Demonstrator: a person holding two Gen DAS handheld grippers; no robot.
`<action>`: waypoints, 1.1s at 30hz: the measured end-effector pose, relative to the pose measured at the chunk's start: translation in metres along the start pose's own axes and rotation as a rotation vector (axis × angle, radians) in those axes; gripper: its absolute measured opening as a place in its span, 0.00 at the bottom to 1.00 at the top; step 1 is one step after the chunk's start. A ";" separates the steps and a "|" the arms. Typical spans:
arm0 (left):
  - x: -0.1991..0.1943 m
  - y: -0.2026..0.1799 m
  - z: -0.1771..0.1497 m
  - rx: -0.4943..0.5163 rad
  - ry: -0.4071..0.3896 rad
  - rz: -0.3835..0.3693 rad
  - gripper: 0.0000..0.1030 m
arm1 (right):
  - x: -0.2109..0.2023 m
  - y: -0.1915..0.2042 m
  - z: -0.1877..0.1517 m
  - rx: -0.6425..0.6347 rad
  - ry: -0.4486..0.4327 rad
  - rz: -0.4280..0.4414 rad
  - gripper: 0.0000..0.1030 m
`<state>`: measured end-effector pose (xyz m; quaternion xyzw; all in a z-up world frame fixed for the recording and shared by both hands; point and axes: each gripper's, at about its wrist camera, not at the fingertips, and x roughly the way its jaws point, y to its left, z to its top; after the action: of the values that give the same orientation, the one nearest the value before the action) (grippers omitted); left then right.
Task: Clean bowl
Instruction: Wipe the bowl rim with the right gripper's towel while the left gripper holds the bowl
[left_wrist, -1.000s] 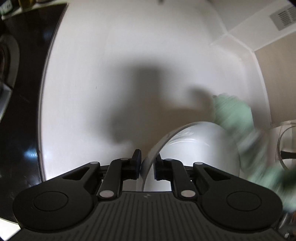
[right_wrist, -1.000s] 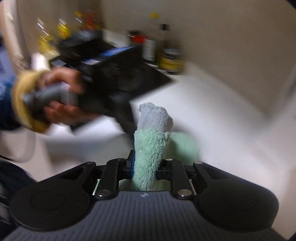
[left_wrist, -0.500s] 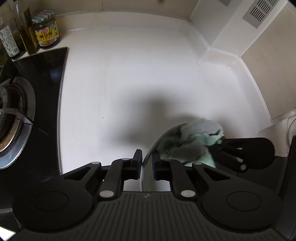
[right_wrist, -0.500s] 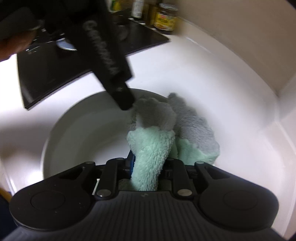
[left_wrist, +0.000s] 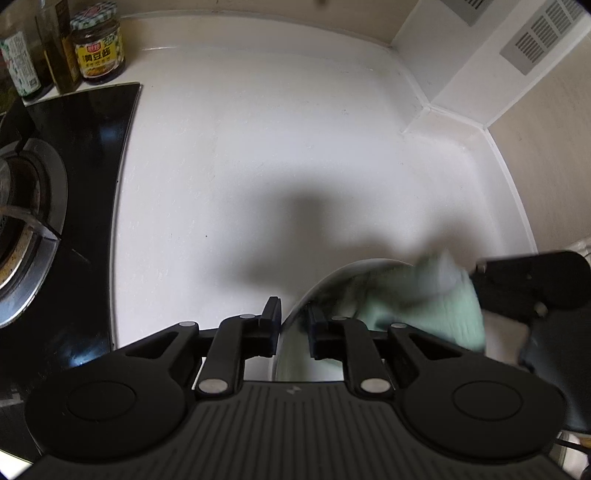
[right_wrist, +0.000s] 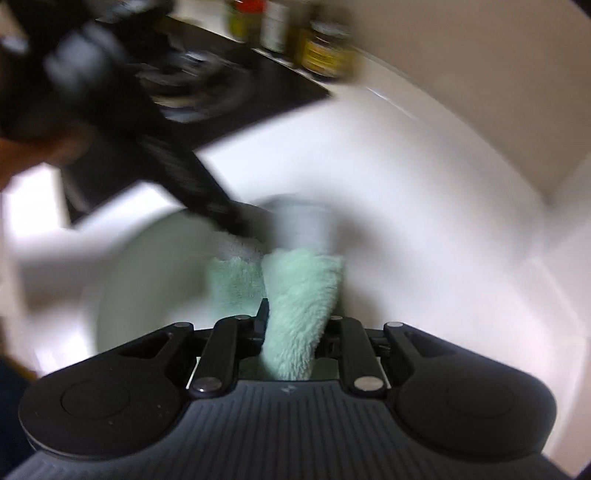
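Bowl (left_wrist: 332, 275) on the table (left_wrist: 258, 147), cloth (left_wrist: 436, 299) in it

The stove (left_wrist: 55, 206) lies left of the bowl; jars (left_wrist: 98, 46) stand behind the stove at the wall. The left gripper's (left_wrist: 293, 321) fingers (left_wrist: 271, 317) straddle the bowl's rim.

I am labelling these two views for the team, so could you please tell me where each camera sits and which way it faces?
Left wrist: on the left gripper, looking steeply down at the countertop and stove; its fingers straddle the bowl rim, jaws opening.
Right wrist: on the right gripper, looking down into the bowl; jaws closing on the cloth; a blurred hand shows at left.
Shared: bowl, cloth, stove, jars, and each other's gripper.
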<state>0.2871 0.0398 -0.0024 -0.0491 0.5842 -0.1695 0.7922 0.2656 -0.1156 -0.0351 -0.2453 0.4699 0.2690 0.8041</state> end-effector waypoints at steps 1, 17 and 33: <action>0.000 0.000 0.000 0.005 0.000 0.002 0.15 | 0.009 0.001 0.001 0.008 0.015 -0.003 0.13; 0.008 -0.005 0.005 0.096 -0.008 0.014 0.19 | 0.041 0.022 0.013 -0.240 -0.068 0.444 0.12; 0.003 -0.005 0.000 0.110 -0.014 0.050 0.16 | -0.068 0.009 -0.011 -0.413 -0.092 0.418 0.11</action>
<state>0.2869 0.0336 -0.0039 0.0080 0.5696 -0.1812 0.8016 0.2251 -0.1295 0.0190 -0.2891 0.4088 0.5296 0.6847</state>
